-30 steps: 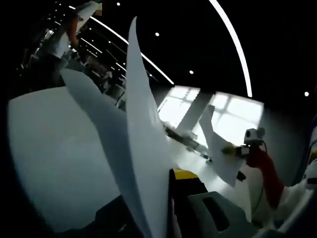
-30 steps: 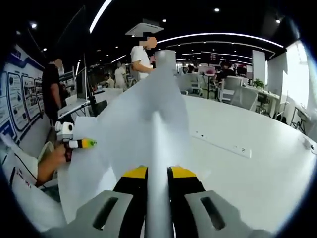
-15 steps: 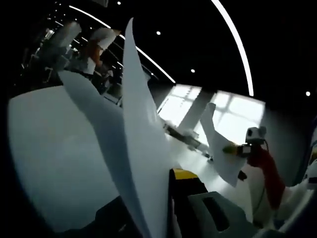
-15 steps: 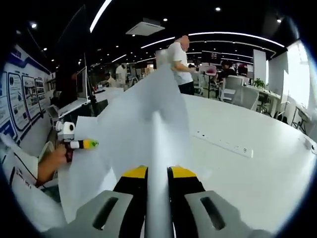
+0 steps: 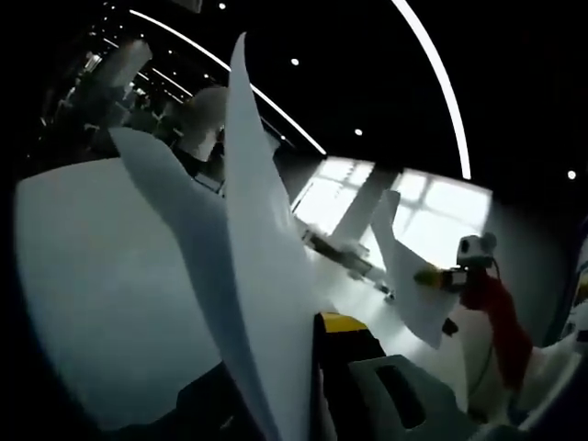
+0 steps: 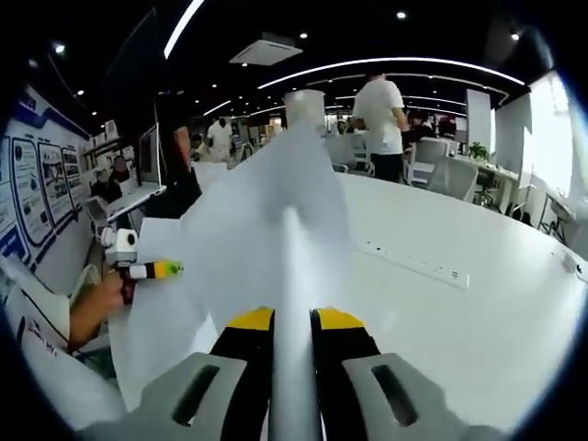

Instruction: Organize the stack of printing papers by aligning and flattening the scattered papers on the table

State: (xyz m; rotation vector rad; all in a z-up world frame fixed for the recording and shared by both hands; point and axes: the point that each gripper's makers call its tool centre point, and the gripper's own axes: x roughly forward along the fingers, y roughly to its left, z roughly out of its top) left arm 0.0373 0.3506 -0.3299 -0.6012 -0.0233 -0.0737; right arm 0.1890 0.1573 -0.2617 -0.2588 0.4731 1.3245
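Observation:
A sheaf of white printing papers (image 6: 276, 220) is held up off the white table (image 6: 459, 312), standing on edge and bowed. In the right gripper view my right gripper (image 6: 294, 323) is shut on its near edge, the yellow-tipped jaws pressed to either side. My left gripper (image 6: 158, 268) comes in from the left, clamped on the sheaf's far edge, with a hand (image 6: 92, 308) behind it. In the left gripper view the papers (image 5: 262, 266) rise between the jaws of my left gripper (image 5: 299, 335), which is shut on them. The right gripper (image 5: 432, 275) grips a far corner of the paper.
A socket strip (image 6: 413, 266) is set into the tabletop. A person (image 6: 386, 119) stands beyond the table's far edge, near chairs (image 6: 441, 175). A monitor (image 6: 147, 156) and wall posters (image 6: 37, 184) line the left side.
Both grippers and the papers have stayed put. A person in the background has walked to the right behind the table.

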